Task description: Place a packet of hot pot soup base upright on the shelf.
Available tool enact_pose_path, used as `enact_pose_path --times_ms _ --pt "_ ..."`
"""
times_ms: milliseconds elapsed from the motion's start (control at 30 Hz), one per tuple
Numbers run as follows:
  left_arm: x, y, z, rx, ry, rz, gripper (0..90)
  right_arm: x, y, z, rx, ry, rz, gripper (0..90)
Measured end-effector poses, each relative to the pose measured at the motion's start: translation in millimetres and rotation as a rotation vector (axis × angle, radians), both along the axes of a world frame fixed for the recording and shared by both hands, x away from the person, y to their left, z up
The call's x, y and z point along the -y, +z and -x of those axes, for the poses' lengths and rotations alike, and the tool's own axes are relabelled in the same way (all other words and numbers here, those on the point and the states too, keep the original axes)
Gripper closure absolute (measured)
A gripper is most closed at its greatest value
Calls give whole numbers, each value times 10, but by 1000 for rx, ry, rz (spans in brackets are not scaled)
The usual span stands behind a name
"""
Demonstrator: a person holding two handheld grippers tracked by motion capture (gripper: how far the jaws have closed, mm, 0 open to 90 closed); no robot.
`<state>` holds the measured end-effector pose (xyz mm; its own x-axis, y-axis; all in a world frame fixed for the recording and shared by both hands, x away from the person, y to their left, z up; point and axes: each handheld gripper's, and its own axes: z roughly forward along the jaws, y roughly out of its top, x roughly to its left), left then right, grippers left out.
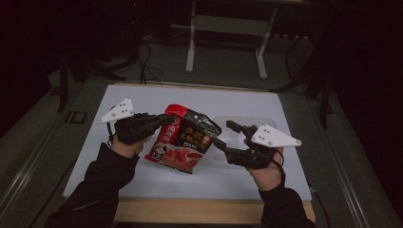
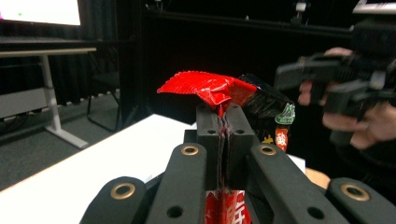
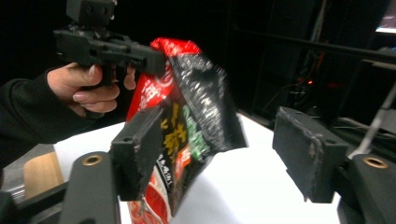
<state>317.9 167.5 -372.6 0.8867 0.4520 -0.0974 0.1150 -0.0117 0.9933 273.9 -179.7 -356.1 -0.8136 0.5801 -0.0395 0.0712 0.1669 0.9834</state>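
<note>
One red-and-black snack bag (image 1: 184, 137) is held up over the white counter (image 1: 119, 175), pinched at its red top edge by the left tongs (image 1: 167, 119). In the left tongs' own view those jaws are seen pressed shut on the crumpled red seal of the bag (image 2: 210, 91), with the printed pack running down between and below them. The right tongs (image 1: 223, 135) are seen from above just beside the bag's right edge, jaws spread wide apart. In the right tongs' view the bag (image 3: 187, 121) hangs in front of the near jaw block, the other jaw well off to the side with bare counter between them; whether the near jaw touches the pack cannot be told.

From above, a clear shallow tray (image 1: 244, 124) is made out on the counter beyond and beneath the right tongs, something neither tongs' view picks up. The left tongs' view adds a lit screen (image 2: 39, 10) far off to its left and a pale desk frame (image 2: 49, 98); the right hand (image 2: 373, 119) is also caught there. In the right tongs' view the left hand (image 3: 86, 88) is seen gripping its handle beside the bag's top.

Counted: one bag, one tray, two tongs, two hands, each in a dark sleeve (image 1: 102, 183).
</note>
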Motion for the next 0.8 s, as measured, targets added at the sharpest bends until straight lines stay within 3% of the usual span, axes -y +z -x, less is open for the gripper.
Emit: enact_pose_path --times_ms 167,300,400,633,800 --pt "51 -10 10 -3 -32 35 884 -129 -44 -81 -31 19 3 424" --pt "76 -15 20 -8 -43 49 883 -173 -56 -127 -40 42 24 603" --pt "81 -33 5 -13 -39 49 882 -171 -57 -163 -99 69 9 694" --pt "74 -76 -48 -40 -34 41 880 -244 -24 -114 -113 15 71 751" --pt "56 -47 -40 -39 -43 56 874 -262 37 -83 -111 -3 61 759"
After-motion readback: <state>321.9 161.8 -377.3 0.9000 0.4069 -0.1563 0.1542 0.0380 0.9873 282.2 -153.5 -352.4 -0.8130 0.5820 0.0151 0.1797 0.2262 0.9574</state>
